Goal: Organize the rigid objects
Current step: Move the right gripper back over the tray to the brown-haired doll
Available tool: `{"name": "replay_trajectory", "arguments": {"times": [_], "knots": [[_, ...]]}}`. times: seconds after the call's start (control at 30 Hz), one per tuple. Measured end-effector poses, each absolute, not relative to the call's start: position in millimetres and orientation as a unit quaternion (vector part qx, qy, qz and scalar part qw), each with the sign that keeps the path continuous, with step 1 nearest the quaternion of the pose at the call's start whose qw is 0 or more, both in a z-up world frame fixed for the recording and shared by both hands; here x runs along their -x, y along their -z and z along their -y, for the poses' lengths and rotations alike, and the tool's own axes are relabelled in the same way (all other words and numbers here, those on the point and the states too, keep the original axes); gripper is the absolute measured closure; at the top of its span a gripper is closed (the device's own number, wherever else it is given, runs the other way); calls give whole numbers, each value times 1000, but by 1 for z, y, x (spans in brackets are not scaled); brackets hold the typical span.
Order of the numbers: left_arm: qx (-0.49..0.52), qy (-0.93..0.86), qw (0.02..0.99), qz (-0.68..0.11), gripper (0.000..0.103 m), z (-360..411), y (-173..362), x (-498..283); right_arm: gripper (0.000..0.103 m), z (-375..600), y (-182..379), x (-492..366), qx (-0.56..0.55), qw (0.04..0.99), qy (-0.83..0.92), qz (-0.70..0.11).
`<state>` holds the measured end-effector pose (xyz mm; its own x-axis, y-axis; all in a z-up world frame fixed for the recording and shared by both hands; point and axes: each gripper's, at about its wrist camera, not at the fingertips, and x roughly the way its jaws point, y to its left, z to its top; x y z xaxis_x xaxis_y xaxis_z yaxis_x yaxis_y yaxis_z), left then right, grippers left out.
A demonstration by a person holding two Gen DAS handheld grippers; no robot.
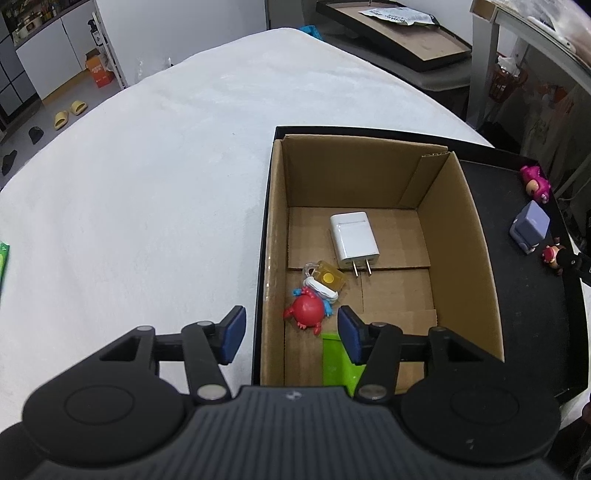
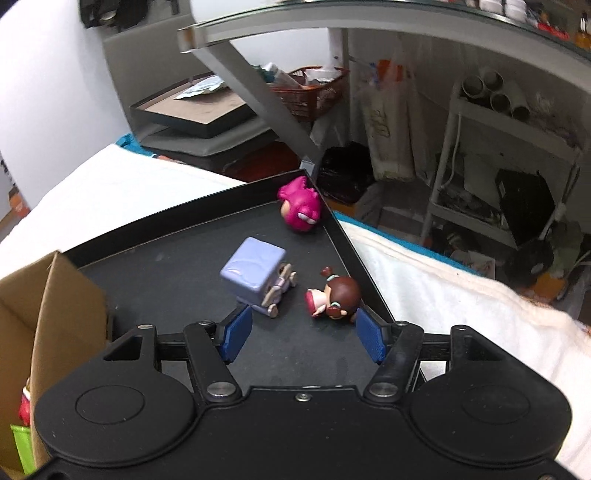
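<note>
From the left wrist, a wide white fuzzy cloth (image 1: 166,177) covers the bench, running off toward a room with grey cabinets and a pair of yellow slippers (image 1: 70,112) on the floor at ten o'clock. An orange carton (image 1: 99,72) beside them carries print too small to read. At centre sits an open cardboard box (image 1: 469,236), plain corrugated brown, resting in a flat black tray (image 1: 532,310). Inside it lie a smooth white charger (image 1: 354,236) with two metal prongs, a clear yellowish padlock (image 1: 328,277), a glossy red crab toy (image 1: 307,309) and a green plastic piece (image 1: 338,363). The left claw (image 1: 290,334) hangs wide and empty over the box's near-left wall.

From the right wrist, the tray's matte black floor holds three toys: a magenta figure (image 2: 300,206) at twelve o'clock in the far corner, a lilac cube-headed figure (image 2: 255,275) on its side at centre, and a brown-haired doll (image 2: 334,295) lying at two o'clock of the claw. The right claw (image 2: 301,334) is spread wide, gripping nothing, with the cube figure just beyond its left pad and the doll near its right pad. Behind stand a glass-topped desk (image 2: 369,14), a brown basket (image 2: 314,92) and grey pipes (image 2: 495,92).
</note>
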<state>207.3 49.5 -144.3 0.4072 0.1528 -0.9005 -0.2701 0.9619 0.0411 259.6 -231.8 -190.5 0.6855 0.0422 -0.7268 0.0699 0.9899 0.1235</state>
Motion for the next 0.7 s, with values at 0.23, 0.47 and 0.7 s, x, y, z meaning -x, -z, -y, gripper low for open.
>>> {"name": "replay_trajectory", "arguments": {"times": [0.23,0.47,0.7], "knots": [[27,-144,830,-539,50,-39,146,-217,41,237,206,-272,-74,908,16,-411],[10,-167,819,-549,49,-34,153,-229,41,236,220,-283,-58,903,17,-425],[-7,-170,812,-559,49,-27,154,-237,42,239,227,-294,-58,906,10,-419]]}}
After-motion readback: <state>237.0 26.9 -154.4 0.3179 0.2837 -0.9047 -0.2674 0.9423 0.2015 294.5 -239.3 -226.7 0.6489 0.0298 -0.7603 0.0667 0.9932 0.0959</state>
